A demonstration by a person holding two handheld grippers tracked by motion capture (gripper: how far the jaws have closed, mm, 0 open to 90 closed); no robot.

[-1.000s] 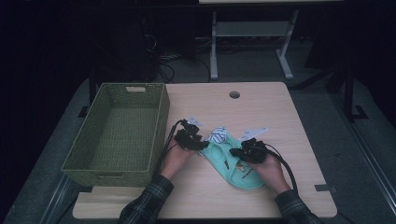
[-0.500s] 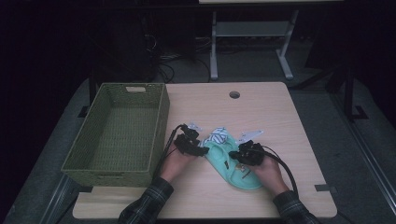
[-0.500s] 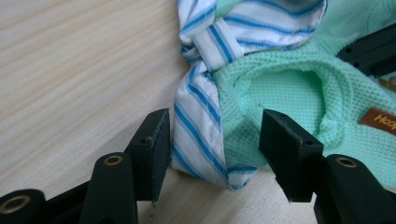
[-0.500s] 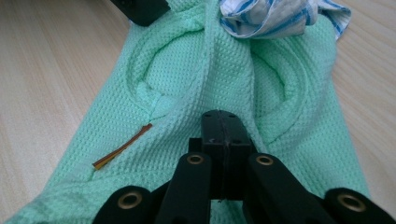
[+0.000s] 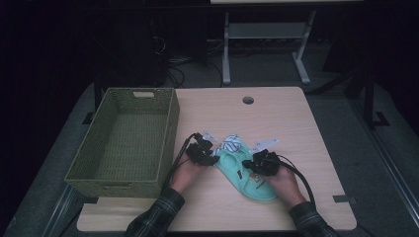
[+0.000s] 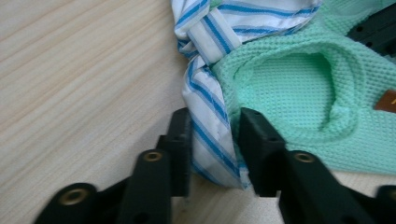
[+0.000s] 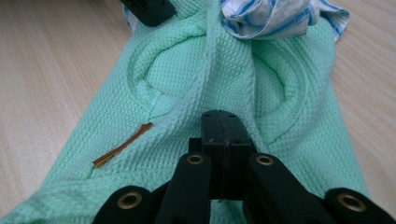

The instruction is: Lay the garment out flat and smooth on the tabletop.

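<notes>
Striped cloth (image 6: 210, 126) sits between the closing left gripper (image 6: 215, 140); right gripper (image 7: 223, 135), pressed together, hides any pinched green cloth (image 7: 187, 93).

No readable text, number or sign anywhere. Small brown tag (image 6: 386, 101) on the mint-green knit cloth (image 6: 299, 88), seen at the edge of the left gripper view; cut off by the frame, any lettering too partial to read. Same tag edge-on in the right gripper view (image 7: 122, 145), face turned away, nothing legible.

Waffle-knit green cloth (image 7: 205, 88), matt wooden table (image 5: 276, 113)
</notes>
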